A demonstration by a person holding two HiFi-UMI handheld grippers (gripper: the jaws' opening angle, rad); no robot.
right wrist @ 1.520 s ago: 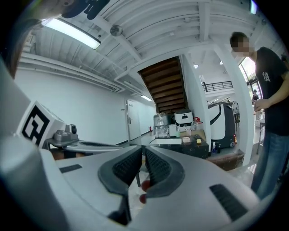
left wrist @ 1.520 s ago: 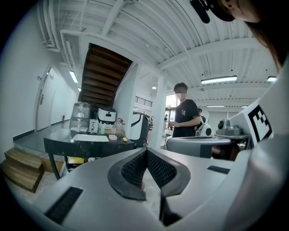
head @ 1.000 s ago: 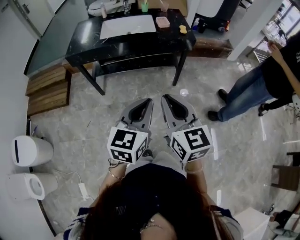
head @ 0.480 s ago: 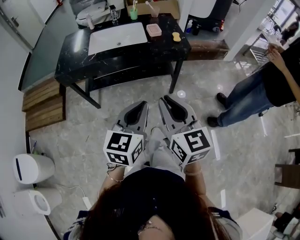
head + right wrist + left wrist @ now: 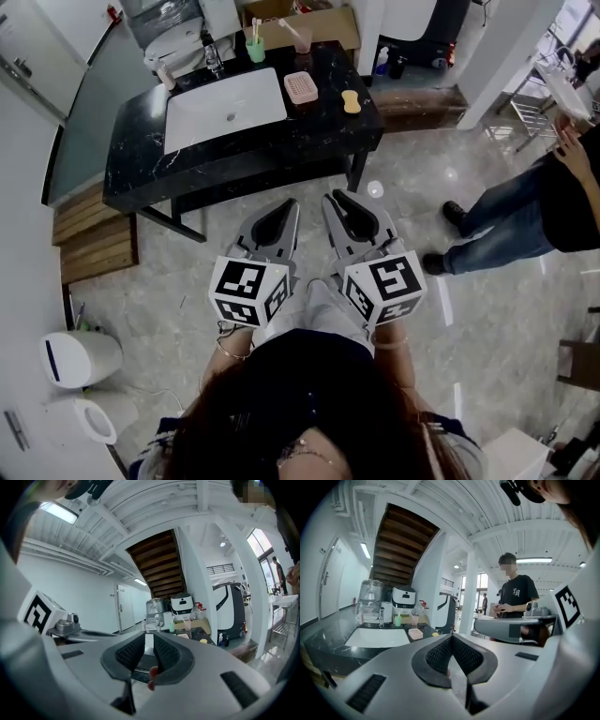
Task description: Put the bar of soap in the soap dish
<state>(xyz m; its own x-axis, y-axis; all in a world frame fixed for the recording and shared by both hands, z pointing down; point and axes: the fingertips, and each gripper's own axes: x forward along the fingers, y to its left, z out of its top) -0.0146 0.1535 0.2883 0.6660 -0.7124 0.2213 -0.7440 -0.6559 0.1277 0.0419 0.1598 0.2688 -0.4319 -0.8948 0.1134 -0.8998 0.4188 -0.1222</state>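
The left gripper (image 5: pixel 292 203), smooth grey plastic with bumpy black rubber pads, has its jaws pressed together with nothing in them. The right gripper (image 5: pixel 332 197) looks the same. Its jaws have just been opening a little, so there is a thin gap between them, and nothing sits in the gap. Each gripper has a white cube with black square marks at its back end.

Both grippers point at a shiny black stone table (image 5: pixel 328 129) with thin white lines in it. A white oblong sink (image 5: pixel 225 108) is set into the top. The small yellow bar of soap (image 5: pixel 352 101), narrow in the middle, lies on the black top. It is just beside the square pink soap dish (image 5: pixel 300 87) with ridges, not in it. A green cup (image 5: pixel 255 49) stands behind the sink.

The floor (image 5: pixel 487 319) is glossy grey stone. Brown wooden steps (image 5: pixel 94 248) are at the left, and a person in blue jeans (image 5: pixel 511 234) stands at the right.
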